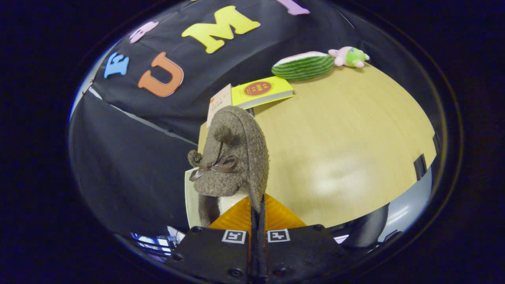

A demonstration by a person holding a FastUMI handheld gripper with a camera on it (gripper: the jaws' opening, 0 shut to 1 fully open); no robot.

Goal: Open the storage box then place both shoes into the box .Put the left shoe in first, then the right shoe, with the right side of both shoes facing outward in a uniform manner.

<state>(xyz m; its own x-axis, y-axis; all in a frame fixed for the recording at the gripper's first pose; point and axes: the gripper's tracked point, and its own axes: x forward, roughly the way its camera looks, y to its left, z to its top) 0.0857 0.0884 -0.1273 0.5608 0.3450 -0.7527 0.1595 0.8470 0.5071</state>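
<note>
A grey-brown fuzzy shoe with a brown ribbon bow and two pompoms hangs upright just ahead of my fingers, toe pointing away. My gripper is shut on the thin right edge of its collar, the two fingers almost touching. The shoe's pale lining shows below the bow. A pale, flat panel peeks out behind the shoe's left side; I cannot tell whether it belongs to the storage box. The shoe is lifted off the wooden table, which slants across the view.
Beyond the shoe a yellow book and a light card lie at the table's far edge. A watermelon plush and a pink-green toy sit further back. A dark object stands at the table's right edge.
</note>
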